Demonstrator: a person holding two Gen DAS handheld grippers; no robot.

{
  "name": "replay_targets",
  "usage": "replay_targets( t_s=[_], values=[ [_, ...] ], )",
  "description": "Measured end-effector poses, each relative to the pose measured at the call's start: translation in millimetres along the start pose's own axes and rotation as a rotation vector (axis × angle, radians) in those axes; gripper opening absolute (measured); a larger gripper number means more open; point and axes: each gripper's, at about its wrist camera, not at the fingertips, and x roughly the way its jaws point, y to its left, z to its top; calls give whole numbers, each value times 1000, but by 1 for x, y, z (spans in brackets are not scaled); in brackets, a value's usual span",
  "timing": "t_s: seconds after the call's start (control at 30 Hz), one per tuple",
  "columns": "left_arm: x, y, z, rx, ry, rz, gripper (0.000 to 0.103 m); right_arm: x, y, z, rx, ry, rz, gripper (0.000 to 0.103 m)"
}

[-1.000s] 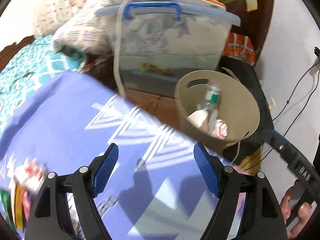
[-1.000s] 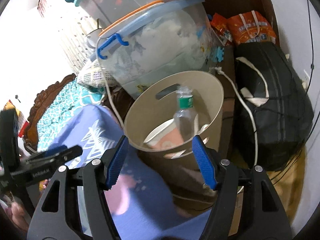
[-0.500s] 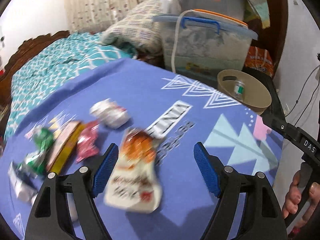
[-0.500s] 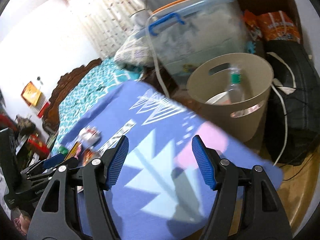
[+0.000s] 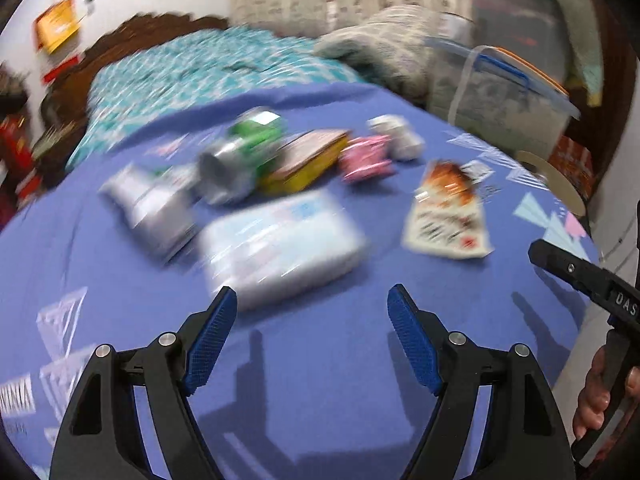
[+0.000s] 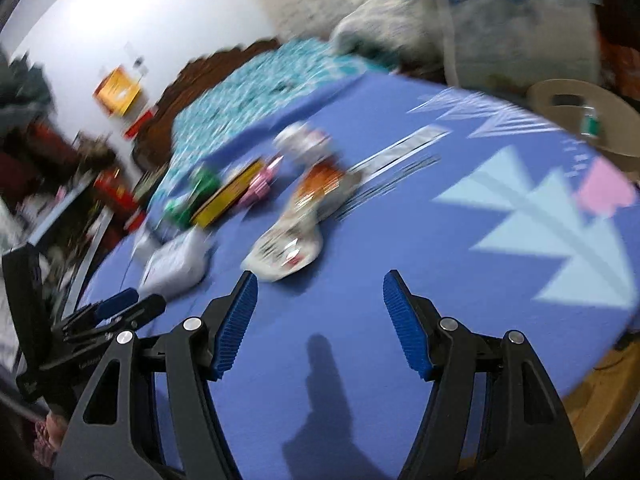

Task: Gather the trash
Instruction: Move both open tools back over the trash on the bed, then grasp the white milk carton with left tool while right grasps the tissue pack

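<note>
Several pieces of trash lie on a blue patterned cloth [image 5: 320, 360]: a white plastic pack [image 5: 280, 240], an orange-and-white snack bag [image 5: 448, 208], a pink wrapper [image 5: 366, 158], a yellow box [image 5: 308, 160], a green-and-silver bag [image 5: 244, 148] and a silver wrapper [image 5: 156, 208]. My left gripper [image 5: 312, 320] is open and empty just short of the white pack. My right gripper [image 6: 318, 312] is open and empty, near the snack bag [image 6: 296, 236]. The beige bin [image 6: 580, 116] stands past the cloth's far right edge. Both views are blurred.
A clear storage box with a blue handle [image 6: 512, 20] and a pillow [image 5: 384, 48] sit behind the cloth. A teal bedspread [image 5: 200, 76] lies beyond. The right gripper's handle [image 5: 588, 292] shows in the left wrist view.
Both grippers swung left, away from the bin and over the cloth. The trash pile has come into view close ahead of the left gripper. Both stay open.
</note>
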Motion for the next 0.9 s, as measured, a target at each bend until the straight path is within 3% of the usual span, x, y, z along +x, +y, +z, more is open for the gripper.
replay_targets(
  t_s=[0.2, 0.4, 0.57, 0.77, 0.9],
  values=[
    [-14, 66, -28, -165, 30, 23, 74, 35, 55, -3, -133, 96, 86, 58],
    [-28, 112, -26, -279, 19, 28, 74, 72, 84, 30, -101, 136, 172, 55],
    [-26, 150, -5, -379, 35, 6, 77, 111, 97, 37, -65, 236, 220, 55],
    [-3, 173, 46, -449, 44, -26, 92, 98, 154, -20, -276, 350, 411, 55],
    [32, 166, 84, -416, 84, 3, 94, 88, 158, -35, -328, 338, 371, 55]
  ],
)
